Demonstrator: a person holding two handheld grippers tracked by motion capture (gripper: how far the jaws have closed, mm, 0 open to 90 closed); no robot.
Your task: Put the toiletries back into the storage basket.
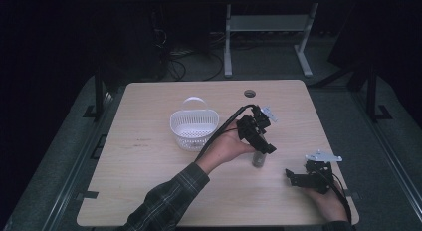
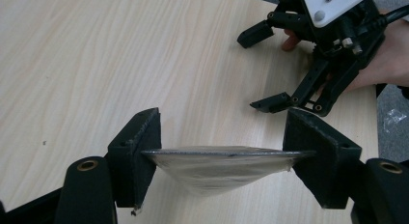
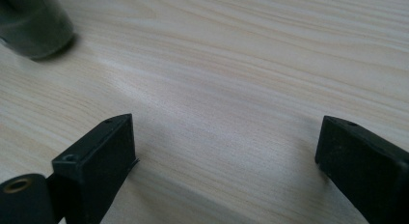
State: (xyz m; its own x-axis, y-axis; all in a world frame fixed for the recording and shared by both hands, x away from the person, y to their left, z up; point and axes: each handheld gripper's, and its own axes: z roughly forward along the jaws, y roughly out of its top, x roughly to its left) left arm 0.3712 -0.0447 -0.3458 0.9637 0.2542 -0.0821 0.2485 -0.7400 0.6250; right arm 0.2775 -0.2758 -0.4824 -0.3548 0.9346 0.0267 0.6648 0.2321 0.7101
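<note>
Clamped between the left gripper (image 2: pixel 219 159) jaws is a clear, thin-walled plastic cup (image 2: pixel 217 166); right gripper (image 3: pixel 224 151) gapes empty. Likely next: lifting toward white slotted plastic basket (image 1: pixel 194 127).

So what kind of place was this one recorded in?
Probably a lab or workshop set up for recording, not a home. A bare light wooden table with a cable hole stands on a dark floor, loose cables trail behind it, and a second desk's metal frame stands further back. The room is dim.
</note>
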